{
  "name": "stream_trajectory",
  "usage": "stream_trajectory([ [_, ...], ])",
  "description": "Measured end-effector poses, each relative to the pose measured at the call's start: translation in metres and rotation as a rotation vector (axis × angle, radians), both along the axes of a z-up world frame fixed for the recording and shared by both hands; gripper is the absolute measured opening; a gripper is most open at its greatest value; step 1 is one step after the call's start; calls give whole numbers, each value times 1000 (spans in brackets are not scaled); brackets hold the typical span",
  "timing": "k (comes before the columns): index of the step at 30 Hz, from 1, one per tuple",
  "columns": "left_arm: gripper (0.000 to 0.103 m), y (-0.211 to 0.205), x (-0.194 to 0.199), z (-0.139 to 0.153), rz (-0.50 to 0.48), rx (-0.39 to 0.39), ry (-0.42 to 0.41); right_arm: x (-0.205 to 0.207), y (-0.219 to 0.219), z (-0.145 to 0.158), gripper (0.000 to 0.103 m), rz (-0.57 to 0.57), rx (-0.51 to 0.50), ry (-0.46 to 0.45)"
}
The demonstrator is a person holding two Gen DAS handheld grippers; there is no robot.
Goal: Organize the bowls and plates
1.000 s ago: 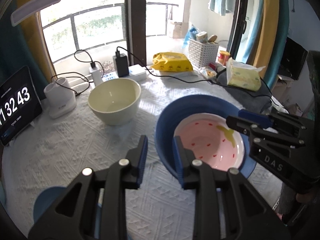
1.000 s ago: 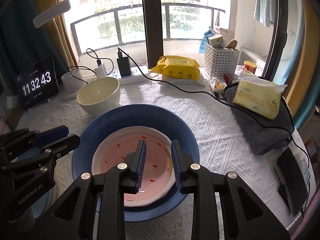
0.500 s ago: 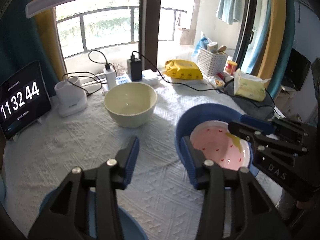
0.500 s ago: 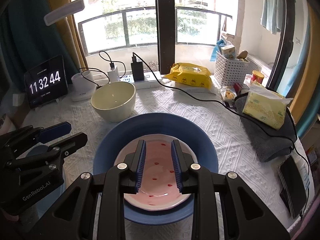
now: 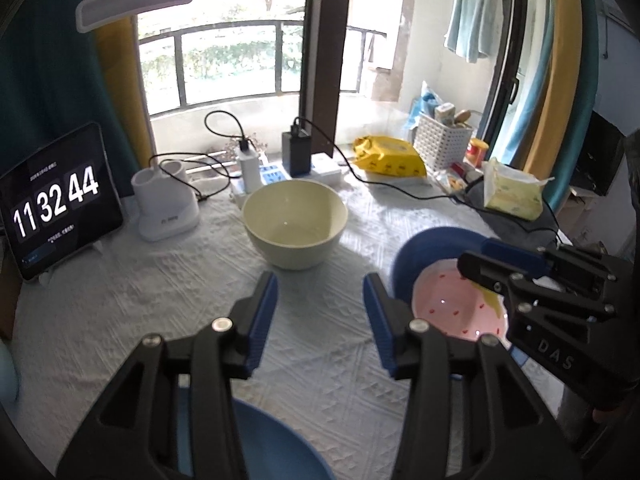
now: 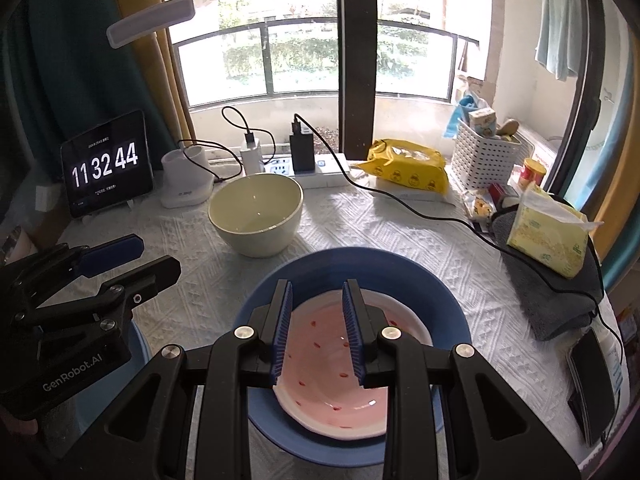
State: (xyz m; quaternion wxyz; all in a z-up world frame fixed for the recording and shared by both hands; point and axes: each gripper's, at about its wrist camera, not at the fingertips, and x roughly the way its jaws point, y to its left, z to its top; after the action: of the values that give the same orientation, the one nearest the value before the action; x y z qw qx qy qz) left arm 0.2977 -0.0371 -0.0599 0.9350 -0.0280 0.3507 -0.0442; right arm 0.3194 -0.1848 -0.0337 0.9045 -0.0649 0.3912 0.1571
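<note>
Pink plate [image 6: 334, 364], white rim, small red dashes and a yellow patch on one side, sits nested inside the blue bowl [image 6: 436, 300], near-right area of the table [image 5: 120, 300]. Cream bowl [image 5: 294, 222] stands alone further back, centre, apart from the blue bowl, nothing visible in it. Another blue dish [image 5: 272, 444] shows partly at the near edge under the left gripper; can't tell what type.

Right gripper [image 6: 316, 332]: jaws moderately open, holding nothing, hovering above the pink plate. Can't tell whether the fingertips touch it.
Left gripper [image 5: 320, 312]: jaws wide open, empty, over bare tablecloth between the cream bowl and the blue bowl, aimed roughly at the cream bowl.

Around:
- tablet clock [image 5: 56, 204] reading 11 32 44, far left
- white lamp base [image 5: 166, 204] next to it, lamp head [image 5: 136, 0] overhead
- power strip [image 6: 304, 168] with chargers and cables behind the cream bowl
- yellow wipes pack [image 6: 408, 168], white basket [image 6: 484, 156] holding small packages, far right
- tissue pack [image 6: 548, 232] on a grey towel [image 6: 556, 296], phone [image 6: 592, 376] at the right edge

A black cable [image 6: 420, 208] runs across the cloth behind the blue bowl.
</note>
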Motion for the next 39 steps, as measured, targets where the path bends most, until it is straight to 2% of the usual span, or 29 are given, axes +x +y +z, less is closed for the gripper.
stream_trajectory([
  [5,46,12,5,4,16,-2,-12,5,10,3,29,12,3,-5],
  [8,46,17,8,5,24,-3,-14,9,15,5,34,23,7,-12],
  [29,46,47,42,10,64,0,-30,55,26,7,36,28,102,13],
  [34,46,54,53,7,74,-8,-41,69,31,1,47,30,107,25],
  [39,46,57,66,0,92,-6,-34,80,36,-5,48,32,106,39],
])
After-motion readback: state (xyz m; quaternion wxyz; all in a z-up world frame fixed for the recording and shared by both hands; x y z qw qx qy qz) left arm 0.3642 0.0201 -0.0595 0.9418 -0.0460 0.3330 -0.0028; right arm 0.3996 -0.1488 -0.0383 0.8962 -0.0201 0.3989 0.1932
